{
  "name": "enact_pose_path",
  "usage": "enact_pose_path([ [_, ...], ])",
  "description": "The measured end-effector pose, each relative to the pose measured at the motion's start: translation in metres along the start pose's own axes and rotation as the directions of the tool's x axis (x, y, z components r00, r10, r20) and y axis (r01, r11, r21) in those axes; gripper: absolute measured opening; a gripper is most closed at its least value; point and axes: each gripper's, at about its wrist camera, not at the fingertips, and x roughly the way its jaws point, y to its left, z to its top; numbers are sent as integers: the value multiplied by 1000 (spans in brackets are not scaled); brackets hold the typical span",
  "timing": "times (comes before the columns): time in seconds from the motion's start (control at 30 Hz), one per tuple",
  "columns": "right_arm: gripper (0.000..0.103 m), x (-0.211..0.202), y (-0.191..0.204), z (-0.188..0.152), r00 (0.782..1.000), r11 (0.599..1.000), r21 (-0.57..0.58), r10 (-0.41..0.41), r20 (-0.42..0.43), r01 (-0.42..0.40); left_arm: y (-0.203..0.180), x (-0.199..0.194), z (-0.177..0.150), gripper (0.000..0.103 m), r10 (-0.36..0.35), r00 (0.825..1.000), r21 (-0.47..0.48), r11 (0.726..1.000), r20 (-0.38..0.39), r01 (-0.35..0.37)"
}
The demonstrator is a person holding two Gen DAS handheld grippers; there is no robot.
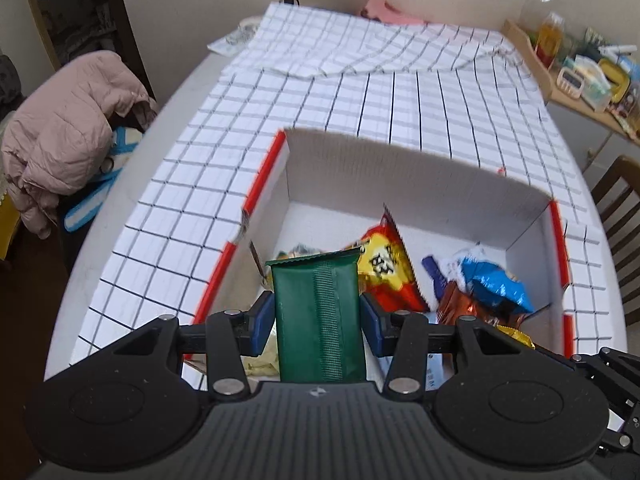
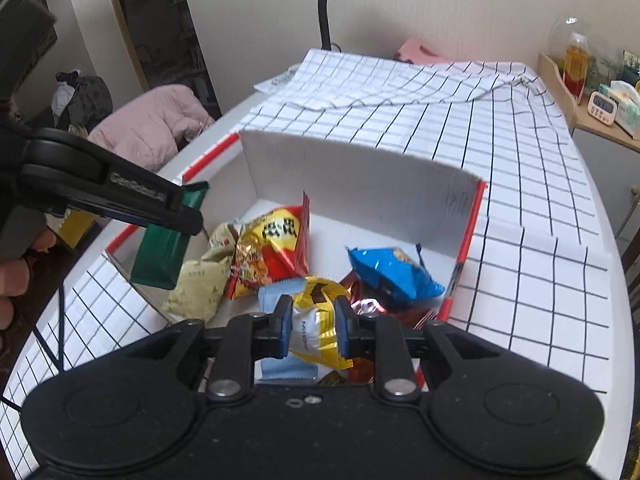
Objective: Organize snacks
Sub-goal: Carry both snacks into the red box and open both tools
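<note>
Above the white cardboard box point(image 2: 352, 184): left gripper point(image 1: 318, 316) clamping a dark green foil packet point(image 1: 318, 312) upright – right gripper point(image 2: 312, 326) pinching a gold-and-silver wrapper point(image 2: 316, 320), nearer the snack pile directly below.

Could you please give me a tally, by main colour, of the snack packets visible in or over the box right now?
Green: 1, green packet in the left gripper
Yellow-and-silver: 1, gold packet in the right gripper
Red-and-yellow: 1
Blue: 1
Pale olive: 1
Copper foil: 1
Total: 6
</note>
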Motion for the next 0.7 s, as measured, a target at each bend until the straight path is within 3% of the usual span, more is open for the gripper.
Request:
enact_pose_path([
  [0.33, 21, 10, 2, -9, 999, 1000, -20, -13, -47, 12, -9, 26, -14, 45, 18, 998, 29, 999, -60, -16],
  [0.7, 23, -2, -1, -12, 999, 1000, 6, 8, -48, -8, 2, 2, -28, 46, -27, 999, 4, 1000, -26, 27],
])
